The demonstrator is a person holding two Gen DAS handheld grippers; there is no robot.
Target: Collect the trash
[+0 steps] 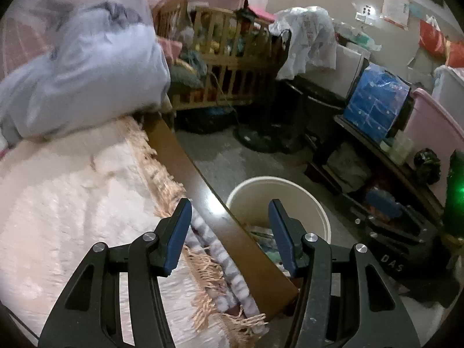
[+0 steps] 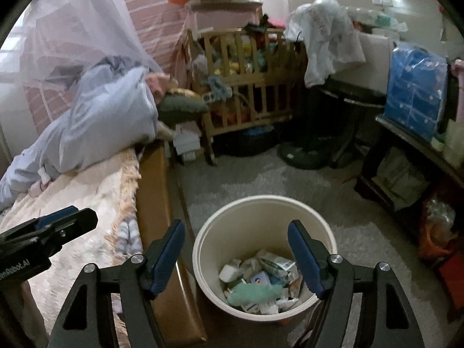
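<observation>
Cream plastic round trash bin [image 2: 262, 223] stands on the grey carpeted floor [image 2: 261, 174] just beside the brown wooden bed rail [image 2: 153, 185]; inside it lies a heap of crumpled paper and packaging trash [image 2: 261, 284], with a pale green soft piece on top, though the individual scraps are too blurred to name; the right gripper [image 2: 236, 253] hangs above the bin with its blue-padded jaws spread wide and nothing between them; the left gripper [image 1: 230, 232] is likewise wide and empty, poised over the bed rail [image 1: 203, 191], which hides the near side of the bin [image 1: 261, 191] in that view; from the right wrist view only the tip of the left gripper [image 2: 66, 220] shows, cut off at the frame edge; on the bed a peach fringed blanket [image 1: 72, 203] and a pale blue bundled quilt [image 1: 87, 66] are smeared by blur.
</observation>
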